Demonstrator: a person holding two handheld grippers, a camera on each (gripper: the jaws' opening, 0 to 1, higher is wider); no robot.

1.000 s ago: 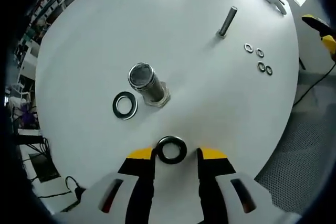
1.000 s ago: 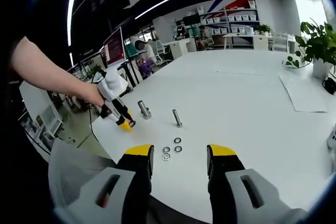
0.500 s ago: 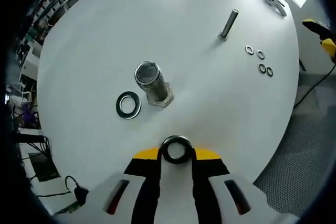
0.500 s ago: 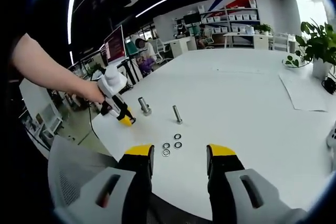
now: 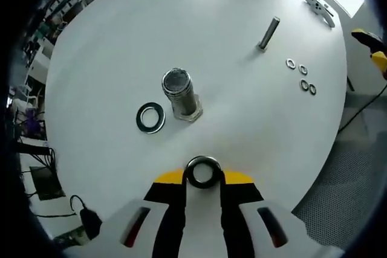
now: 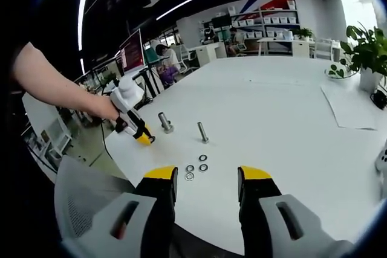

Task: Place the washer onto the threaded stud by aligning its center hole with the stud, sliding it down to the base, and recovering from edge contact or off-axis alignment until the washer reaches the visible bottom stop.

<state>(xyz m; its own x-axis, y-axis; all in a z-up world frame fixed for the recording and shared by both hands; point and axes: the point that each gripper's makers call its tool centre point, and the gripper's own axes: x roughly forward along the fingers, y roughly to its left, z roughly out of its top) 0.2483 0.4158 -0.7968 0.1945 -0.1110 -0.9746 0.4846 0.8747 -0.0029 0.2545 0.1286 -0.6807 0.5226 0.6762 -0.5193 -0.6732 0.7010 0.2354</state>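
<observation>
In the left gripper view my left gripper (image 5: 203, 177) is shut on a dark washer (image 5: 203, 161), held flat between the yellow tips above the white table (image 5: 121, 40) near its edge. Beyond it stands the thick threaded stud (image 5: 179, 93) on its hex base. A second large washer (image 5: 139, 119) lies flat just left of that stud. The right gripper view has the left gripper (image 6: 134, 124) in a person's hand at the table's left edge, close to the stud (image 6: 164, 121). My right gripper (image 6: 207, 179) is open and holds nothing, low over the near edge.
A thin bolt (image 5: 268, 33) stands upright farther back, with several small washers (image 5: 302, 77) to its right; both appear in the right gripper view, the bolt (image 6: 202, 132) and the washers (image 6: 195, 171). A paper sheet (image 6: 351, 113) and a potted plant (image 6: 363, 52) sit at the far right.
The left jaws have closed on the washer that lay between them. The left view has since drawn back a little from the stud. The right gripper has stayed open and nearly still.
</observation>
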